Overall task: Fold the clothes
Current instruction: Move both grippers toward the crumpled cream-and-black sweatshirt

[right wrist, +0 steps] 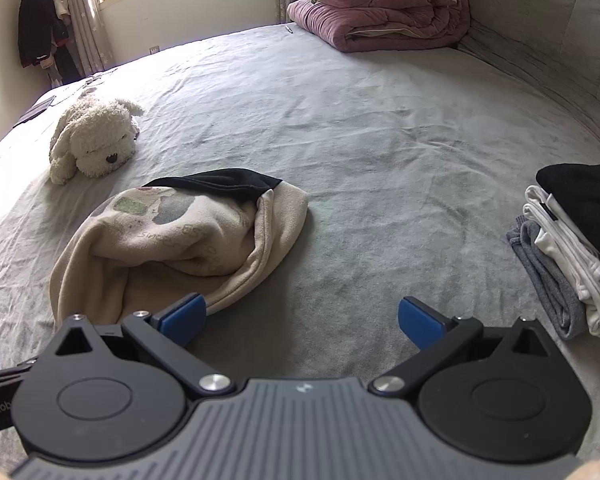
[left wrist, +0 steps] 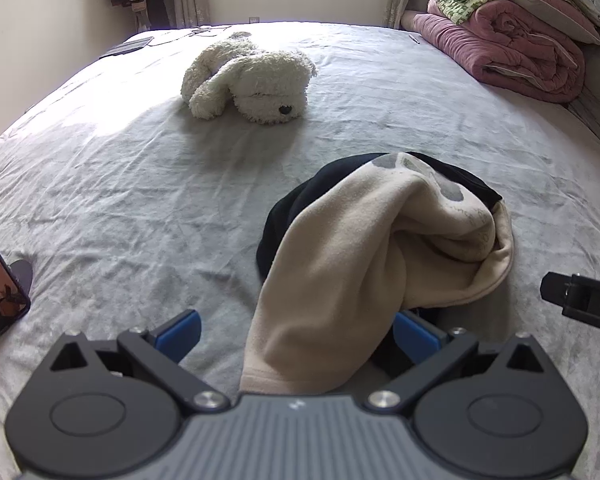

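Note:
A beige sweatshirt with a faded print (left wrist: 380,248) lies bunched on the grey bed sheet, partly over a black garment (left wrist: 296,208). One beige end drapes between the blue pads of my left gripper (left wrist: 296,334), whose jaws stand wide apart, not clamped. In the right wrist view the sweatshirt (right wrist: 172,236) and the black garment (right wrist: 220,184) lie to the left. My right gripper (right wrist: 302,320) is open and empty over bare sheet, its left pad close to the sweatshirt's edge.
A white plush dog (left wrist: 248,76) lies farther back on the bed. Rolled pink and green quilts (right wrist: 380,4) are by the headboard. A stack of folded clothes (right wrist: 572,240) sits at the right. A phone (left wrist: 0,284) stands at the left edge.

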